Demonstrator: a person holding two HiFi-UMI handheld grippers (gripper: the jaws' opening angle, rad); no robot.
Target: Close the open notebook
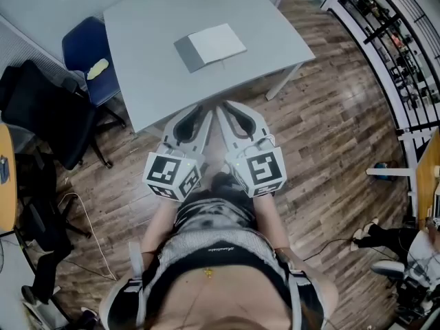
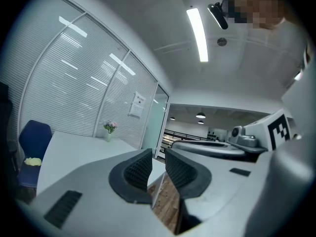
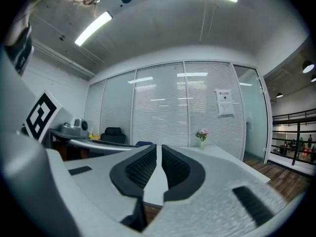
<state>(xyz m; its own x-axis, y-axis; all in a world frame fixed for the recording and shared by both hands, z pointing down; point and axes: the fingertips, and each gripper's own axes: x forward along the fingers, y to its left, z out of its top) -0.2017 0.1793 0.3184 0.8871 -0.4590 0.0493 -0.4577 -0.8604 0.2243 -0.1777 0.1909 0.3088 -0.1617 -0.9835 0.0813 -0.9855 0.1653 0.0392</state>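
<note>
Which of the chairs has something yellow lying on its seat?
The blue chair, the one nearest the table's left edge in the head view. A small yellow object lies on its seat. The black chair beside it shows nothing yellow.

The left gripper [image 1: 198, 112] and right gripper [image 1: 230, 110] have pale grey shells, black ribbed pads [image 2: 139, 169] and black-and-white marker cubes [image 1: 172, 174]. The person wears a grey-and-black top [image 1: 213, 243], seemingly with shoulder straps.

Left tool [image 1: 196, 111], right tool [image 1: 229, 107] side by side, jaws ajar.
</note>
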